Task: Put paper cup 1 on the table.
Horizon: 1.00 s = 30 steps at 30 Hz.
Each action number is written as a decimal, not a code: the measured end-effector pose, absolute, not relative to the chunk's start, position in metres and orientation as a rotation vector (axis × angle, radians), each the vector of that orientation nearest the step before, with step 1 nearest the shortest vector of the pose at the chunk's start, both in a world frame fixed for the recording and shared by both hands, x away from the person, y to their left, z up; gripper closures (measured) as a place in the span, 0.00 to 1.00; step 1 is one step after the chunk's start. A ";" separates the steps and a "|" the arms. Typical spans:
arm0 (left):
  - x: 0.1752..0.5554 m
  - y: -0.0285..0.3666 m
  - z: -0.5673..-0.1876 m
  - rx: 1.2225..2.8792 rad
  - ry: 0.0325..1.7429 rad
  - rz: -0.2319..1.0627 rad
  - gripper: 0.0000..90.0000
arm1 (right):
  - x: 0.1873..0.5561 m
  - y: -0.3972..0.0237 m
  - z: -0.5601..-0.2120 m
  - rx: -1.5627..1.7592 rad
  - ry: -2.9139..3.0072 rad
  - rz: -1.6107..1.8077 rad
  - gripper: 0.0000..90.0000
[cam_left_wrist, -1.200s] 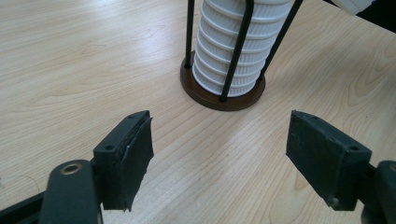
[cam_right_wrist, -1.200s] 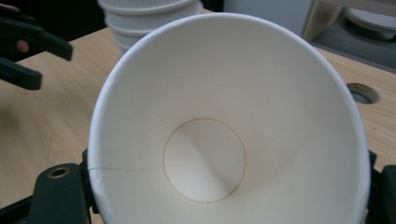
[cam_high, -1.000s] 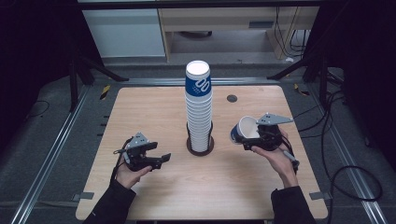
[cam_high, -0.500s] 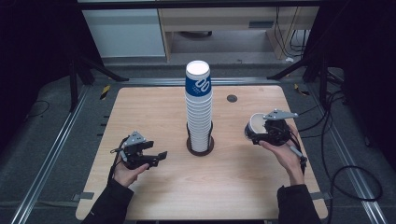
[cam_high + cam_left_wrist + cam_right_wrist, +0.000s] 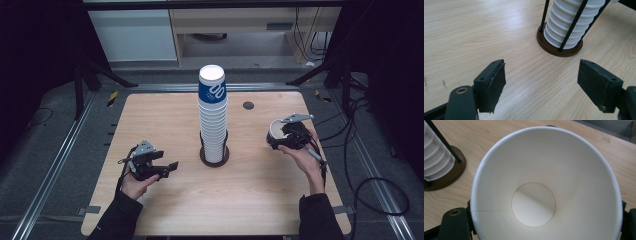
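Observation:
A tall stack of white paper cups (image 5: pixel 212 115), the top one blue-banded, stands in a dark wire holder on a round brown base (image 5: pixel 215 159) at the table's middle. My right gripper (image 5: pixel 280 140) is to the stack's right, shut on a single white paper cup (image 5: pixel 276 131) that lies tilted with its mouth toward the camera. In the right gripper view that cup's empty inside (image 5: pixel 544 187) faces me, the jaws pressing its sides. My left gripper (image 5: pixel 170 168) hovers left of the stack, open, nothing between its fingers (image 5: pixel 491 82); the stack's base (image 5: pixel 554 48) lies ahead of it.
The wooden table (image 5: pixel 165 115) has a small dark round hole (image 5: pixel 248 105) behind and right of the stack. Metal rails and cables run along the floor on both sides. The stack's holder (image 5: pixel 451 172) sits left of the held cup.
My right hand has carried the cup a little to the right, away from the stack. The left hand has stayed where it was.

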<state>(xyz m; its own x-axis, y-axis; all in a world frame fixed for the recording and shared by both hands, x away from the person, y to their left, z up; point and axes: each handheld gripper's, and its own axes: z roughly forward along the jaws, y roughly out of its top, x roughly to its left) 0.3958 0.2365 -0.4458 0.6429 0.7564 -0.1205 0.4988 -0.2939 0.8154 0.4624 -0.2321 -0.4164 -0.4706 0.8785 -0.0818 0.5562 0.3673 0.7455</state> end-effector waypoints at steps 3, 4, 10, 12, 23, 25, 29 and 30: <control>0.397 0.239 -0.446 1.968 0.993 0.365 0.24 | 0.471 -0.232 -0.423 1.256 2.179 0.879 0.21; 0.397 0.239 -0.446 1.968 0.993 0.365 0.24 | 0.471 -0.232 -0.423 1.256 2.179 0.879 0.21; 0.397 0.240 -0.447 1.962 1.000 0.368 0.24 | 0.480 -0.233 -0.435 1.279 2.207 0.847 0.21; 0.397 0.240 -0.446 1.962 0.998 0.365 0.24 | 0.482 -0.234 -0.440 1.293 2.212 0.836 0.21; 0.398 0.239 -0.449 1.979 0.998 0.365 0.24 | 0.488 -0.234 -0.454 1.308 2.258 0.781 0.20; 0.398 0.239 -0.449 1.980 0.999 0.365 0.24 | 0.488 -0.233 -0.456 1.306 2.265 0.772 0.20; 0.398 0.239 -0.449 1.979 1.000 0.364 0.24 | 0.489 -0.232 -0.457 1.308 2.272 0.775 0.19; 0.398 0.239 -0.449 1.984 0.998 0.366 0.24 | 0.489 -0.231 -0.458 1.303 2.274 0.773 0.19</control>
